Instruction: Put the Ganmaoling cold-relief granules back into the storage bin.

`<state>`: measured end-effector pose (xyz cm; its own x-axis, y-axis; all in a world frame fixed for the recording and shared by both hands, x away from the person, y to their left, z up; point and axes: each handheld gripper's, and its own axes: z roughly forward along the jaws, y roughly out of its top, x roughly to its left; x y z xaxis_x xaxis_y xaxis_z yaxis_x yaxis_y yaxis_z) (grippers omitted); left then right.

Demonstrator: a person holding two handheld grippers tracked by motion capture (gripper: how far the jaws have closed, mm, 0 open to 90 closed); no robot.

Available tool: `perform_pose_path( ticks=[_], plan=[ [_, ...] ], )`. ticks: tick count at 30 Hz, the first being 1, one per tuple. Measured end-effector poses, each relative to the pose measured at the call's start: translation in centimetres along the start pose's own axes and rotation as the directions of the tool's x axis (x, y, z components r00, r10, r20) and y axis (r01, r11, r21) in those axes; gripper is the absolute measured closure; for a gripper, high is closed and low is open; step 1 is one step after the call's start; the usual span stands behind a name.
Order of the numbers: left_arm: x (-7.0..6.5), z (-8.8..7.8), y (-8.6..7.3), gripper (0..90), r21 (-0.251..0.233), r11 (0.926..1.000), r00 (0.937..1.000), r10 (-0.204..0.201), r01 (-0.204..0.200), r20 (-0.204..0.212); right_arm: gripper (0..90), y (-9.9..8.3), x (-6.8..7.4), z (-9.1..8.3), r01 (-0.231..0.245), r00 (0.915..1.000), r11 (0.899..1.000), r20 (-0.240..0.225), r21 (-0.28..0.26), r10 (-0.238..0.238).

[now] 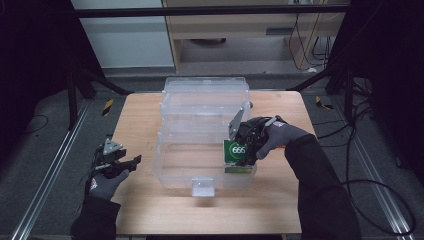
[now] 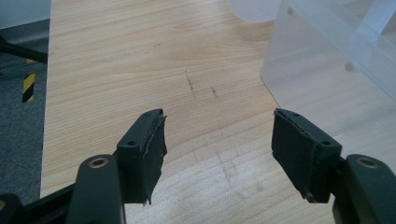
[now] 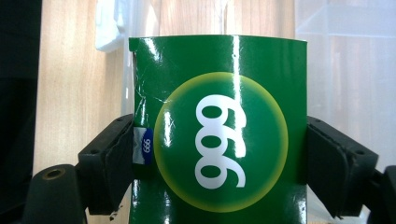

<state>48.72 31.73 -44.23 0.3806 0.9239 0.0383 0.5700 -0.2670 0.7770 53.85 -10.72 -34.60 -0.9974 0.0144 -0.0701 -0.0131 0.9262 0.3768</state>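
Note:
A clear plastic storage bin (image 1: 172, 165) with its lid (image 1: 205, 91) swung up at the back stands mid-table. My right gripper (image 1: 243, 149) is shut on a green box (image 1: 235, 151) marked 999, holding it over the bin's right front part. In the right gripper view the green box (image 3: 219, 130) sits squeezed between both pads (image 3: 116, 163), its front slightly bowed. My left gripper (image 1: 131, 162) hovers open over the table's left side, left of the bin. The left gripper view has its jaws wide apart above bare wood, with the bin's (image 2: 327, 60) corner at upper right.
The wooden table (image 1: 145, 120) has free surface left of and in front of the bin. A white latch (image 1: 203, 186) hangs on the bin's front wall. Cables (image 1: 380, 195) trail on the grey floor to the right. A metal rail (image 1: 47, 175) runs along the left.

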Motion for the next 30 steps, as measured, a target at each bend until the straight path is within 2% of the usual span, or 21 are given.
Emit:
perform_pose_path(
  ticks=[5, 15, 30],
  plan=[
    [0.0, 0.0, 0.0, 34.2, -0.001, 1.0000, 1.0000, 0.000, 0.000, 0.002, 18.8, -0.1, 0.4, -0.3, 0.000, 0.9999, 1.000, -0.012, 0.012, 0.001],
    [0.0, -0.1, 0.0, 34.3, 0.000, 1.0000, 1.0000, 0.002, -0.002, 0.001, 18.6, -0.2, 0.4, 1.2, -0.005, 0.9995, 0.999, -0.030, 0.053, 0.007],
    [0.0, -0.1, 0.0, 34.4, 0.001, 1.0000, 1.0000, 0.000, 0.000, 0.002, 17.6, -0.6, 0.5, 2.6, -0.030, 0.9992, 0.998, -0.026, 0.050, 0.032]
  ],
)
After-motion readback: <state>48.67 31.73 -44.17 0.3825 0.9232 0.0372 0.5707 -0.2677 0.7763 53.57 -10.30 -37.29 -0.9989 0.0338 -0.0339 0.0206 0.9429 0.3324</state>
